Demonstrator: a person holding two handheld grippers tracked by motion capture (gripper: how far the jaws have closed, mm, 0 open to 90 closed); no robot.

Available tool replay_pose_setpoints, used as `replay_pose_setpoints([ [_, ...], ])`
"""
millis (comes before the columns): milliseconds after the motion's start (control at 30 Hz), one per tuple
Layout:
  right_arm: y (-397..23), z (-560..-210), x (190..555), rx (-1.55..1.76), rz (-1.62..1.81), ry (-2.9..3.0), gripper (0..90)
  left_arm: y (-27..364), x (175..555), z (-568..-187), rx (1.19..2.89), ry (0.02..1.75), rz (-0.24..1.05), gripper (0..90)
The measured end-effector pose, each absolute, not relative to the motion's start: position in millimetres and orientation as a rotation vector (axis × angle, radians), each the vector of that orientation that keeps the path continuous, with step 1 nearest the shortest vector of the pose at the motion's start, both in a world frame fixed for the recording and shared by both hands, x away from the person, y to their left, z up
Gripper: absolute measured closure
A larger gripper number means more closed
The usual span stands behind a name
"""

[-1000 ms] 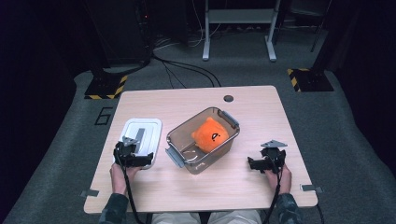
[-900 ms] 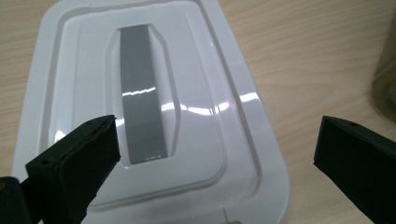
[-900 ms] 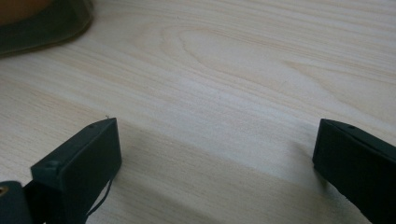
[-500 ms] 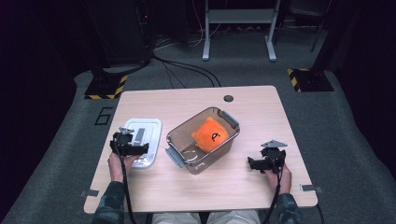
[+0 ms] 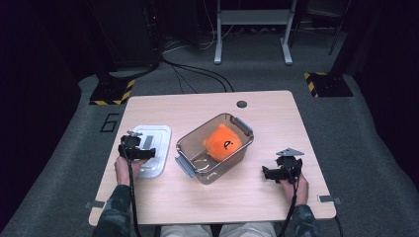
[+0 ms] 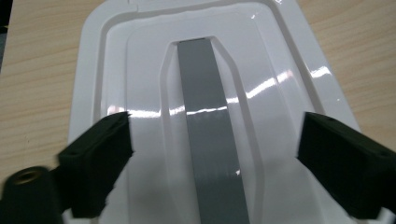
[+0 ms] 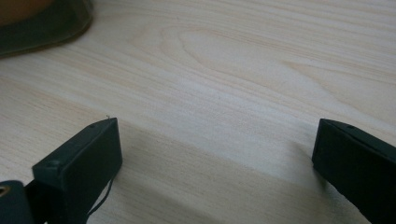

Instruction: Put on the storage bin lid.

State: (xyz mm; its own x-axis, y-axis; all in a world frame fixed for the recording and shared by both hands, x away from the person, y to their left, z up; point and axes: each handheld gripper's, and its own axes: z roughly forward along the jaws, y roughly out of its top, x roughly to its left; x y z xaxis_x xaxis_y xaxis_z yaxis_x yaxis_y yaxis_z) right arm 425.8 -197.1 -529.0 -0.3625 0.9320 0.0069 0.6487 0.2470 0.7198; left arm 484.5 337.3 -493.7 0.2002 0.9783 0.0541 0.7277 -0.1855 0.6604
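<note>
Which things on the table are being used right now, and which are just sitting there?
Being used:
- white lid, under the left hand-held gripper, whose jaws have just been closing around its grey strip
- clear box, lid off
- orange plush toy inside it

Just sitting there:
- right hand-held gripper, open over bare table
- floor cables

The room was dark beyond a pale wooden surface (image 5: 163, 202) standing on grey carpet (image 5: 365, 148). Black cables (image 5: 197, 74) trailed over the floor behind it. Two yellow-and-black striped base plates (image 5: 111, 92) flanked the far corners, and a grey metal frame (image 5: 252, 19) stood farther back.
</note>
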Motion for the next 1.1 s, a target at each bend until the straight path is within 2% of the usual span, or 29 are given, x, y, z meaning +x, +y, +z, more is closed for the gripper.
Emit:
replay_pose_setpoints([
  [267, -197, -529, 426, 1.441, 0.897, 2.101, 1.0, 335, 496, -496, 2.026, 1.581, 0.661, 40.3],
  [433, -197, -529, 426, 1.440, 0.897, 2.101, 1.1, 338, 498, -500, 2.003, 1.596, 0.637, 48.5],
  [567, -197, -529, 426, 1.440, 0.897, 2.101, 1.1, 336, 497, -500, 2.004, 1.585, 0.648, 62.6],
  [1100, -197, -529, 426, 1.442, 0.900, 2.099, 1.3, 340, 497, -496, 1.990, 1.612, 0.647, 66.5],
])
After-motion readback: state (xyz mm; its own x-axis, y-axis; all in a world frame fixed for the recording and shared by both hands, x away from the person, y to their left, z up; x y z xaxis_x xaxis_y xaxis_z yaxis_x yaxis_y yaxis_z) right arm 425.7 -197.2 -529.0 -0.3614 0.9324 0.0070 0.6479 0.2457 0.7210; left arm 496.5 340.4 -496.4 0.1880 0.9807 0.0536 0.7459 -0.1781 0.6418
